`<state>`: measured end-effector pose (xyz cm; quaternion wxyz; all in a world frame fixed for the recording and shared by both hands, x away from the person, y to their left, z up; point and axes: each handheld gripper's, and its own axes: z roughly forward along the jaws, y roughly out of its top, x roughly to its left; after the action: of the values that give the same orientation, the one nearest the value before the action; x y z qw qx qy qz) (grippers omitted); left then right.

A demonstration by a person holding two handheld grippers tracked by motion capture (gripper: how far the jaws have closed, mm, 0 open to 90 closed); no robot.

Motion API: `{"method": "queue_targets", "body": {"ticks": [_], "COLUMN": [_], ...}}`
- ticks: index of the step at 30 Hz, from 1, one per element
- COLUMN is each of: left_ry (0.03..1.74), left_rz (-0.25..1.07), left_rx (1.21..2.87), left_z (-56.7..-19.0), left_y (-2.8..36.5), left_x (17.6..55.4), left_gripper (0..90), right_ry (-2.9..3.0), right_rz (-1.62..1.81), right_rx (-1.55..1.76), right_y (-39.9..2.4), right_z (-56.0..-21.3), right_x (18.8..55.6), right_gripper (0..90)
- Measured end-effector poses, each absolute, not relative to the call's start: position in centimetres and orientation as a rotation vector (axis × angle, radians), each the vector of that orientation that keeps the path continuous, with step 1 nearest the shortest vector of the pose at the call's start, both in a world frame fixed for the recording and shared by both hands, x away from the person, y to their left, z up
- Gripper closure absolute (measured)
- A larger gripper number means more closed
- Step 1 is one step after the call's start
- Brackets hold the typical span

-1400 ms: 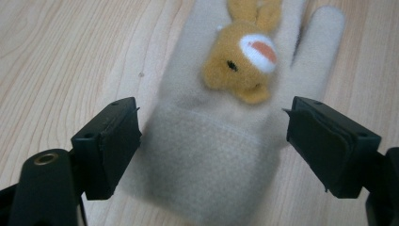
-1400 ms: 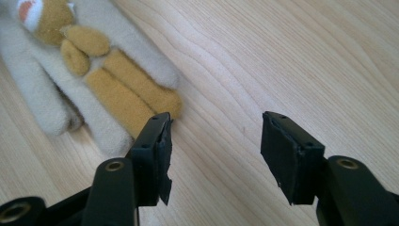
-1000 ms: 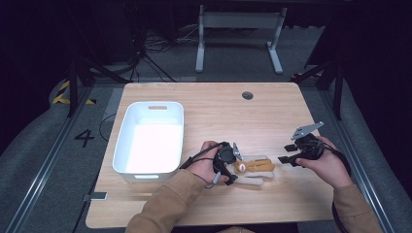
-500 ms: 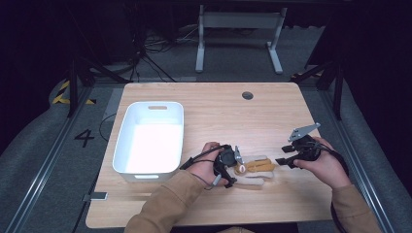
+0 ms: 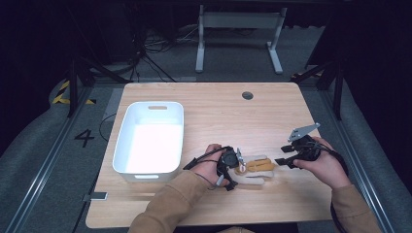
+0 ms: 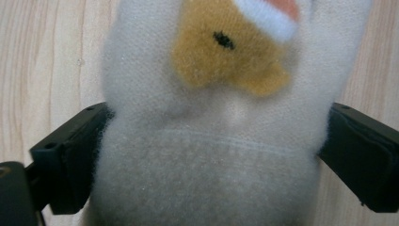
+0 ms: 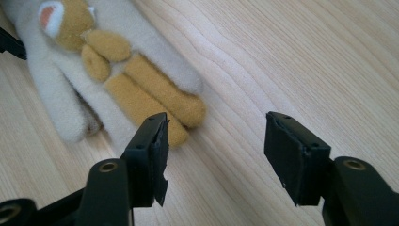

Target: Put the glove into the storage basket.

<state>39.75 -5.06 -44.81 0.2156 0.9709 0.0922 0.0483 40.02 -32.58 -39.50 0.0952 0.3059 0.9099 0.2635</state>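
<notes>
Left gripper (image 5: 236,167) has its jaws pinching the plush toy (image 5: 255,166) at both sides. Right gripper (image 5: 284,160), at the toy's 3 o'clock, holds its jaws spread, empty, above the table (image 5: 218,111).

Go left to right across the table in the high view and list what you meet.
White bin → left gripper → plush toy → right gripper.

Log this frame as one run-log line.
left tool: jaws around plush toy, shut on it | right tool: open, empty, near toy's feet | white bin: left of toy, nothing visible inside
</notes>
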Motion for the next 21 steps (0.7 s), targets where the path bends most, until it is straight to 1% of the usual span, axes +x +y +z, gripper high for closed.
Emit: {"method": "queue_targets", "body": {"ticks": [1,2,3,7,11,14,15,16,18,21], "left_ry": [0.286,0.295,0.319,0.364,0.384,0.418,0.432,0.442,0.45,0.478], "left_rz": [0.104,0.078,0.068,0.069,0.068,0.068,0.071,0.069,0.072,0.08], "left_rx": [2.669,2.667,2.667,2.685,2.737,2.736,2.717,2.707,2.705,2.714], "left_z": [-44.8,-44.7,-44.7,-44.5,-44.1,-43.9,-43.8,-43.8,-43.8,-43.6], "left_y": [-5.0,-4.9,-4.9,-5.1,-5.6,-5.7,-5.7,-5.6,-5.6,-5.8], "left_x": [39.7,39.8,39.8,39.6,39.6,39.6,39.5,39.4,39.4,39.2], "left_gripper": [8.6,15.0,18.2,20.4,23.3,29.4,35.6,44.6,48.4,57.2], "right_ry": [2.697,2.698,2.698,2.697,2.699,2.703,2.702,2.704,2.705,2.705], "right_rz": [0.78,0.778,0.775,0.773,0.773,0.769,0.77,0.769,0.768,0.767], "right_rx": [0.907,0.905,0.906,0.911,0.906,0.908,0.905,0.91,0.909,0.907], "right_y": [-32.6,-32.6,-32.6,-32.6,-32.5,-32.4,-32.4,-32.4,-32.4,-32.4], "right_z": [-39.5,-39.6,-39.6,-39.7,-39.7,-39.7,-39.8,-39.8,-39.8,-39.9], "right_x": [40.0,40.1,40.1,40.1,40.1,40.0,40.0,40.0,40.0,40.1], "right_gripper": [41.1,41.1,41.1,41.1,41.1,41.1,41.1,41.1,40.9,40.9]}}
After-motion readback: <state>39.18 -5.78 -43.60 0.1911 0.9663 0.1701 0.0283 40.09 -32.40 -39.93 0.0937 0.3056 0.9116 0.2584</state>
